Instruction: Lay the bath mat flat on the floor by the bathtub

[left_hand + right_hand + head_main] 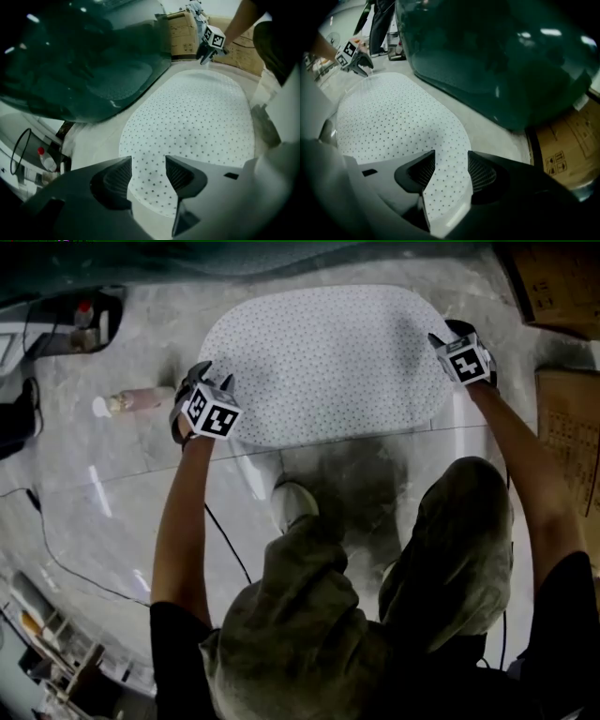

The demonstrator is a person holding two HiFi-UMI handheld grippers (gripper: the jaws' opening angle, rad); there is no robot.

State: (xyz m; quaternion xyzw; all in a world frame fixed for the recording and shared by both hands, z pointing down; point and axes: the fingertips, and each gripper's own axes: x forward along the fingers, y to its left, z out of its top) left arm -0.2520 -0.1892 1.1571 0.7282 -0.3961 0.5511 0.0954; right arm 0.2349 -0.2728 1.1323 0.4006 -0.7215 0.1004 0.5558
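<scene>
A white oval bath mat with small dots lies spread flat on the pale floor, alongside the dark green bathtub. My left gripper is at the mat's left end and my right gripper is at its right end. In the left gripper view the left gripper stands open, with the mat edge showing in the gap below its jaws. The right gripper view shows the right gripper open too, over the mat end. Neither gripper's pads press on the mat.
Cardboard boxes stand at the right by the tub's end. A pinkish bottle lies on the floor left of the mat. A black cable runs across the floor at the left. The person's knees and a shoe are just below the mat.
</scene>
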